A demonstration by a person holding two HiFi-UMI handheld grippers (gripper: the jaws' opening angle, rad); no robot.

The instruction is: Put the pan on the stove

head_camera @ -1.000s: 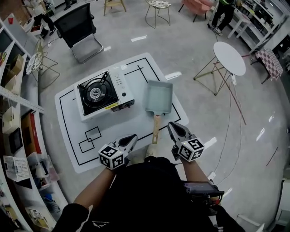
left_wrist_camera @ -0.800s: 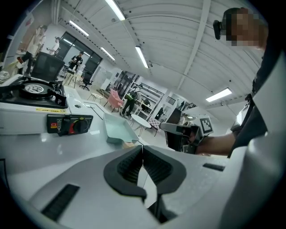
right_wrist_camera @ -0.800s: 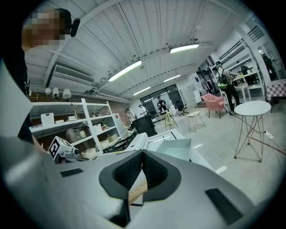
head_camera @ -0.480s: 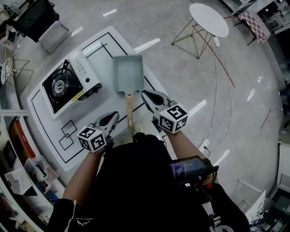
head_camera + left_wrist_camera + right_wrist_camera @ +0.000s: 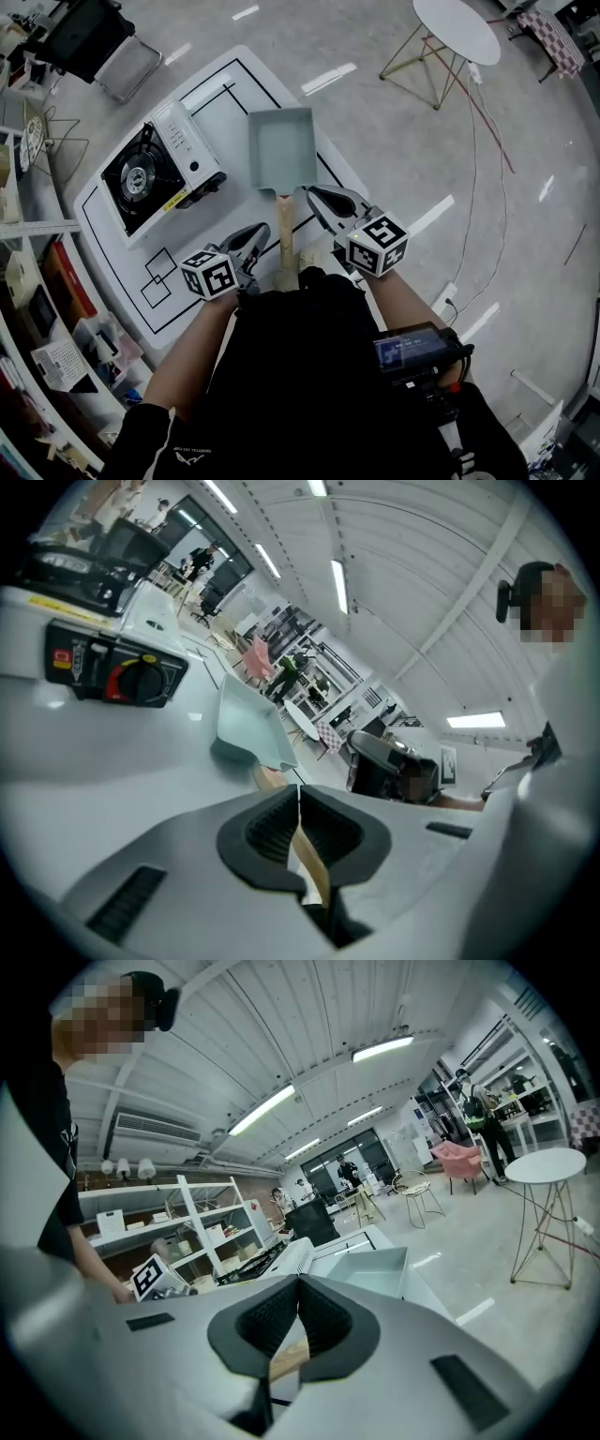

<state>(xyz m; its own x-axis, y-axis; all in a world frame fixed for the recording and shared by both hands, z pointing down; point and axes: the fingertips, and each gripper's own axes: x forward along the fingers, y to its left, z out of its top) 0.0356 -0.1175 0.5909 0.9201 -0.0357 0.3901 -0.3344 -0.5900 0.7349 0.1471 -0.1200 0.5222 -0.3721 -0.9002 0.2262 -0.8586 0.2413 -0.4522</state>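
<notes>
A rectangular pale-green pan (image 5: 281,148) with a wooden handle (image 5: 285,232) lies on the white mat (image 5: 112,258), handle pointing toward me. The portable gas stove (image 5: 155,169) stands on the mat to the pan's left, nothing on its burner. My left gripper (image 5: 262,231) is shut and hangs just left of the handle. My right gripper (image 5: 315,195) is shut too, just right of the handle near the pan. Neither holds anything. From the left gripper view (image 5: 298,794) the pan (image 5: 248,724) lies ahead, beside the stove's red knob (image 5: 131,679). From the right gripper view (image 5: 298,1281) the pan (image 5: 370,1269) and stove (image 5: 272,1258) lie ahead.
A round white table (image 5: 457,28) on thin legs stands at the far right, with a cable (image 5: 487,141) trailing across the floor. A black chair (image 5: 89,42) is at the far left. Shelves with boxes (image 5: 47,309) line the left side.
The head camera has tilted and shifted. Both grippers have come in closer beside the pan's wooden handle, the left one most. The pan and stove have not moved on the mat.
</notes>
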